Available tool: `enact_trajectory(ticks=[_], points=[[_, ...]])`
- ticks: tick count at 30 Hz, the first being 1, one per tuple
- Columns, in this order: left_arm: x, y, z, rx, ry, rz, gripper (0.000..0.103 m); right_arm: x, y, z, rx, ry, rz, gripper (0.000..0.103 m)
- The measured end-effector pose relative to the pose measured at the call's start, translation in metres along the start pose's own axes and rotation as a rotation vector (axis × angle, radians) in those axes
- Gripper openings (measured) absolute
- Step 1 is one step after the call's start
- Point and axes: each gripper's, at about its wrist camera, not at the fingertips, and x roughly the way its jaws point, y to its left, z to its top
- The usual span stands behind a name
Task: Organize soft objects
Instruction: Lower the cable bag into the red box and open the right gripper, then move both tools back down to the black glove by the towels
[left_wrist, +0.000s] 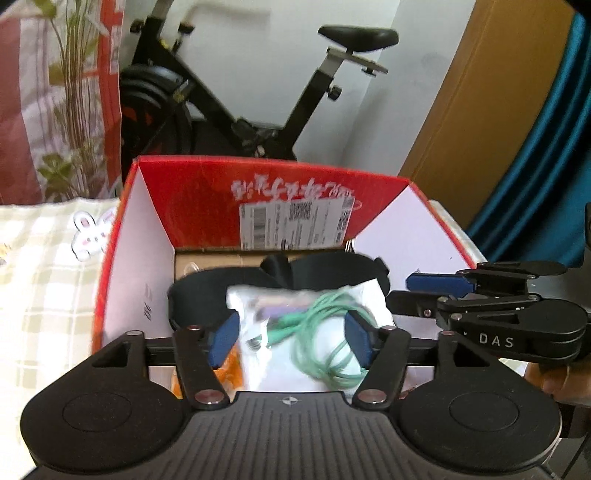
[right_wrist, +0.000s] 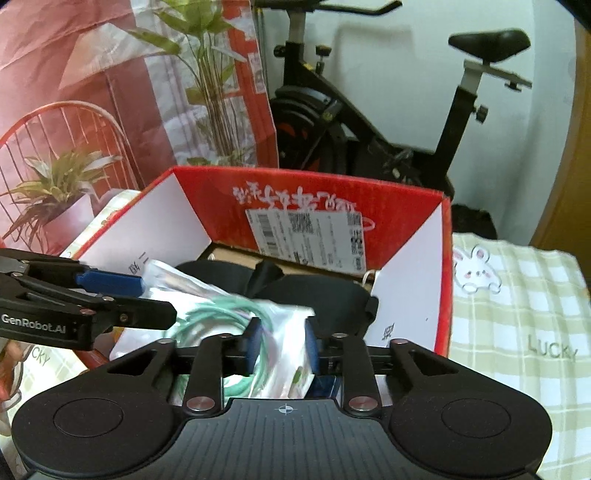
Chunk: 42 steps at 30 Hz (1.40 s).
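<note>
Between the parted blue pads of the left gripper (left_wrist: 291, 338), a clear plastic bag (left_wrist: 258, 332) holding a coiled green cable (left_wrist: 325, 332) is seen, blurred, with no pad pressed against it. The right gripper (right_wrist: 282, 341) is opened more narrowly around the same bag, and contact cannot be told. The bag is lodged inside the red cardboard box (right_wrist: 314, 199), over a black padded item (right_wrist: 325, 295); a checked cloth (right_wrist: 517, 295) is spread beside the box.
</note>
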Motion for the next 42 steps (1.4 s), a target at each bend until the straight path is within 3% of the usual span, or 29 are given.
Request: enact_trajectory(ticks=[1, 5, 10, 27, 42], points=[[-0.006, -0.002, 0.000, 0.011, -0.015, 0.010, 0.075, -0.004, 0.001, 0.001, -0.005, -0.011, -0.007, 0.046], [-0.024, -0.009, 0.002, 0.039, -0.060, 0.044, 0.096, -0.022, 0.003, 0.004, -0.003, -0.058, -0.025, 0.065], [-0.049, -0.013, 0.000, 0.044, -0.110, 0.091, 0.103, -0.048, 0.005, 0.003, 0.021, -0.119, -0.023, 0.101], [-0.119, -0.029, -0.034, 0.051, -0.228, 0.211, 0.103, -0.117, 0.017, -0.033, 0.095, -0.238, -0.030, 0.103], [-0.141, -0.029, -0.096, 0.032, -0.229, 0.251, 0.103, -0.151, 0.030, -0.096, 0.128, -0.308, -0.032, 0.103]])
